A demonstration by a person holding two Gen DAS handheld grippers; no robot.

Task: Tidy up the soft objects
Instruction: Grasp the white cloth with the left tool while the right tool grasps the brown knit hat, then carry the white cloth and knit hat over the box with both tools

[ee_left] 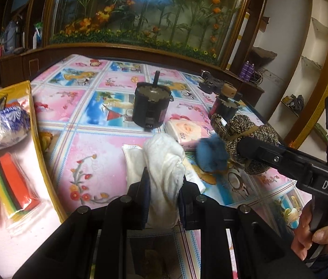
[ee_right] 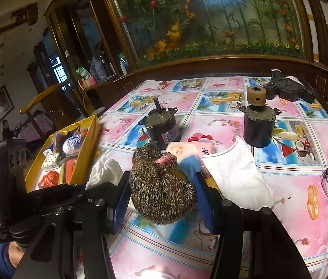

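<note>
Both pairs of fingers are loaded: your left gripper [ee_left: 162,200] pinches a crumpled white cloth [ee_left: 166,162], your right gripper [ee_right: 161,195] clamps a brown-speckled knitted hat [ee_right: 161,193], both just above the table. Either could sag and snag the blue woolly ball [ee_left: 211,155] or nearer black motor [ee_left: 151,107]. The yellow-rimmed tray [ee_left: 36,125], already crowded, sits left.

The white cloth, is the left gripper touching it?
Touching. The left wrist view shows the left gripper shut on the white cloth, both pads pressing its sides.
</note>
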